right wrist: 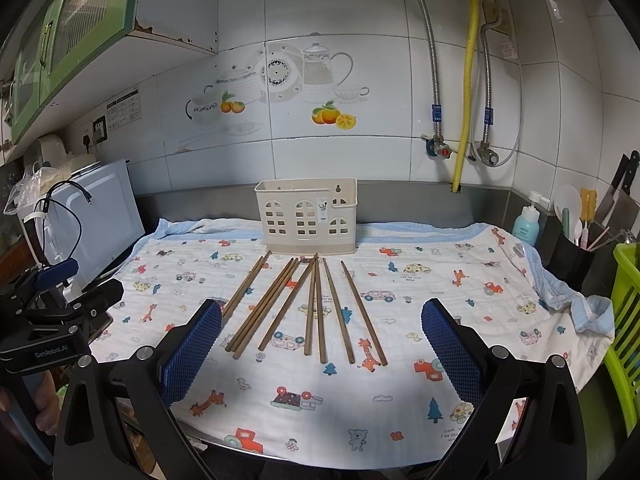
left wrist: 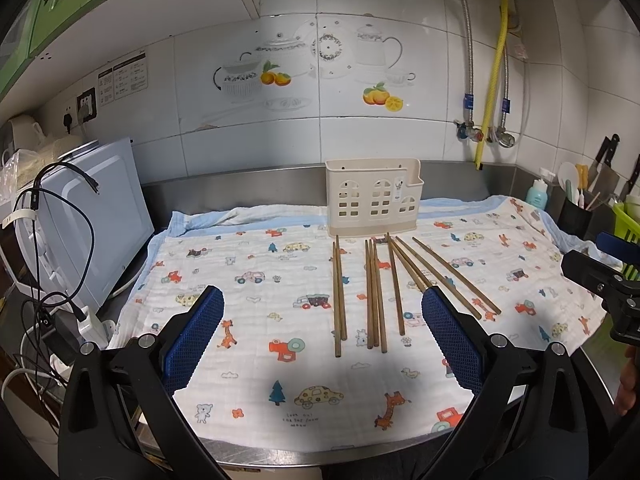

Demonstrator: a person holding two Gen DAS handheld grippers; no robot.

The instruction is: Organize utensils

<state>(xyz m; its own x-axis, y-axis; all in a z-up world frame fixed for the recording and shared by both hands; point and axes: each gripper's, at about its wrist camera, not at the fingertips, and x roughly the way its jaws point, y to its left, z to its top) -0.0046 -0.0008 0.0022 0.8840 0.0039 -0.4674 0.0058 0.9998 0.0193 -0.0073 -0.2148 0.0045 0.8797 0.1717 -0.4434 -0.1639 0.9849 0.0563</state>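
Chopsticks [left wrist: 376, 292] spread loose across a cartoon-print cloth [left wrist: 248, 360] on the steel desk [left wrist: 256, 450], roughly fanned, thin ends pointing toward the back wall. Looks like nine of them, hard to be sure where a few overlap. Cream plastic holder [left wrist: 372, 198] with little window cutouts standing upright just behind the sticks, nothing visible inside from these angles. Left tool [left wrist: 322, 336] hovering low over the near edge of the cloth, blue pads [left wrist: 196, 340] spread wide apart, gripping nothing. Right tool [right wrist: 322, 344] same deal, pads [right wrist: 452, 350] wide apart, empty, aimed straight at the fan of sticks. Each tool visible in the other's camera, off to the side, held by a hand [right wrist: 44, 404]. White microwave [left wrist: 92, 216] with cables draped on it at the left end of the desk. Black cup [right wrist: 570, 258] stuffed with spoons, a teal bottle [right wrist: 526, 226] and a green basket [right wrist: 624, 328] over on the right.
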